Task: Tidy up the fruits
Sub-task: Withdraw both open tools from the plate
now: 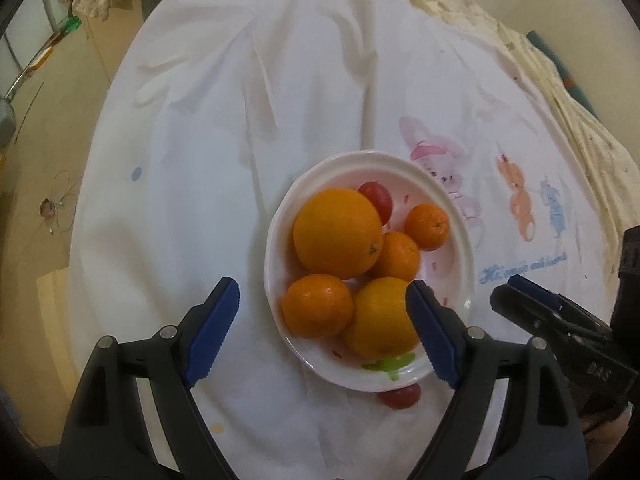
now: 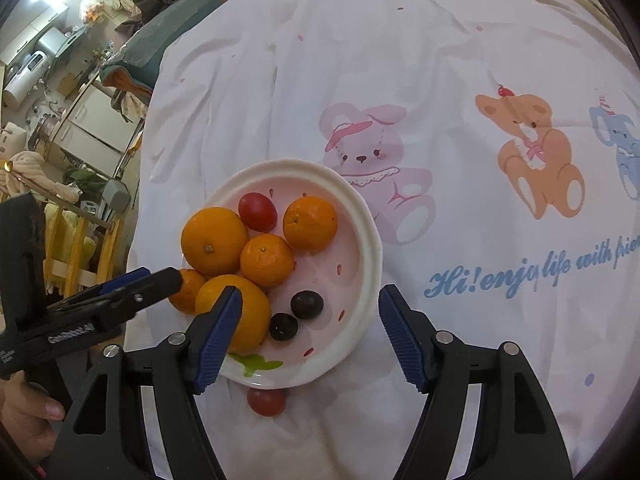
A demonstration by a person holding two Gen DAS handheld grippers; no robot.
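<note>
A white bowl [image 1: 452,216] [image 2: 360,208] stands on a white printed cloth. It holds several oranges, the biggest [image 1: 338,234] [image 2: 214,240] at the far left, a red tomato [image 1: 376,198] [image 2: 257,211] and two dark grapes [image 2: 307,304]. Another red tomato [image 1: 400,396] [image 2: 266,400] lies on the cloth just outside the bowl's near rim. My left gripper [image 1: 324,334] is open and empty, hovering over the bowl's near left side. My right gripper [image 2: 310,338] is open and empty over the bowl's near right side. Each gripper shows in the other's view.
The cloth [image 2: 440,60] has printed bears [image 2: 536,156] and blue lettering to the right of the bowl. The table edge drops off at the left, with floor [image 1: 36,184] and household clutter [image 2: 80,120] beyond.
</note>
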